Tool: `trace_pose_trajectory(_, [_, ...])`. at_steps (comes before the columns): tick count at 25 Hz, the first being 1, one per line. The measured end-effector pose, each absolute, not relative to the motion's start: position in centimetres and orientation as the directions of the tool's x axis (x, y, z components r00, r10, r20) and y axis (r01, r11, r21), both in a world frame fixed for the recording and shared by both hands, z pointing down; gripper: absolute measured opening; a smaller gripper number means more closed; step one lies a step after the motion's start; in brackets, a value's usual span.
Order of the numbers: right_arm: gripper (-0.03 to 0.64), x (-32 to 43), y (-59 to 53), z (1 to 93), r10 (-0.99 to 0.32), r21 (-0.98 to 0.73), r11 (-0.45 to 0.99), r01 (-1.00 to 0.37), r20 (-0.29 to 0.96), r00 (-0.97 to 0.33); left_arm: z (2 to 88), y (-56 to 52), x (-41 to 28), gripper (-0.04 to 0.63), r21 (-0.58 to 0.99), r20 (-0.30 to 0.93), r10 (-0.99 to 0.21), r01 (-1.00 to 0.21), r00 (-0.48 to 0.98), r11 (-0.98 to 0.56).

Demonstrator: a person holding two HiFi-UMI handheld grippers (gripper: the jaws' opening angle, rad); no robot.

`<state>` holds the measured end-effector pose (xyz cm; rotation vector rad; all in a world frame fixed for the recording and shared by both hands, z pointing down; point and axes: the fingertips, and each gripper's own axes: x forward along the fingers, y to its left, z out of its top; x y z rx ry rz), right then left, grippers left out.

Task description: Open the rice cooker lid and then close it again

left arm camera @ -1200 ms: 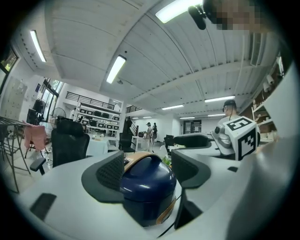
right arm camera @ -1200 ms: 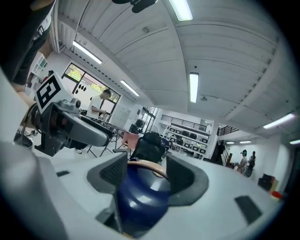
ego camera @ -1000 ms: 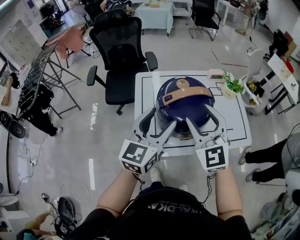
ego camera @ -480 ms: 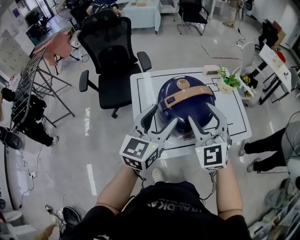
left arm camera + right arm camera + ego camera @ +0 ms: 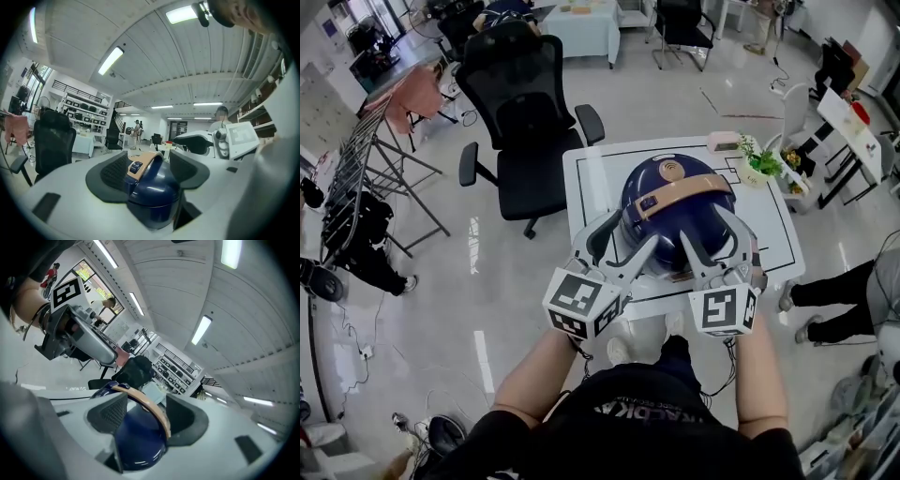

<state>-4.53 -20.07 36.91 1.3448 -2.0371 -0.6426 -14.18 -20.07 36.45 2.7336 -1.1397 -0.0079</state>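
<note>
A dark blue rice cooker (image 5: 675, 211) with a tan handle band (image 5: 680, 195) stands lid-down on the white table (image 5: 591, 178). My left gripper (image 5: 623, 239) is at its near left side and my right gripper (image 5: 705, 234) at its near right side, both pointing at it. In the left gripper view the cooker (image 5: 152, 187) fills the gap between the wide jaws of the left gripper (image 5: 150, 164). These jaws have just been closing a little, and the pads do not visibly press. In the right gripper view the cooker (image 5: 136, 437) shows between the spread jaws of the right gripper (image 5: 140, 413).
A black office chair (image 5: 525, 122) stands beyond the table's far left corner. A small potted plant (image 5: 761, 159) and a pink box (image 5: 724, 141) sit at the table's far right. A drying rack (image 5: 384, 141) is at left. A person's legs (image 5: 834, 309) are at right.
Both grippers have edged slightly closer to the cooker, and the right one has rolled a little. The lid stays down.
</note>
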Motion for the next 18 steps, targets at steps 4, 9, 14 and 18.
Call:
trace_pose_trajectory(4, [0.244,-4.4,-20.8,37.6,-0.925,0.723,0.374,-0.580,0.246,-0.290,36.7,-20.4,-14.1,0.254,0.163,0.077,-0.707,-0.708,0.703,-0.687])
trace_pose_trajectory(9, [0.244,-4.5,-22.0,38.4,-0.920,0.763,0.381,-0.522,0.260,-0.293,37.0,-21.5,-14.2,0.194,0.159,0.084,-0.729,-0.731,0.679,-0.663])
trace_pose_trajectory(14, [0.244,-4.3,-23.2,39.2,-0.911,0.790,0.399,-0.465,0.285,-0.298,36.7,-22.6,-14.0,0.142,0.142,0.088,-0.752,-0.755,0.653,-0.640])
trace_pose_trajectory(18, [0.244,-4.0,-24.3,40.0,-0.901,0.808,0.418,-0.415,0.310,-0.303,36.9,-23.7,-14.1,0.065,0.142,0.091,-0.775,-0.778,0.625,-0.611])
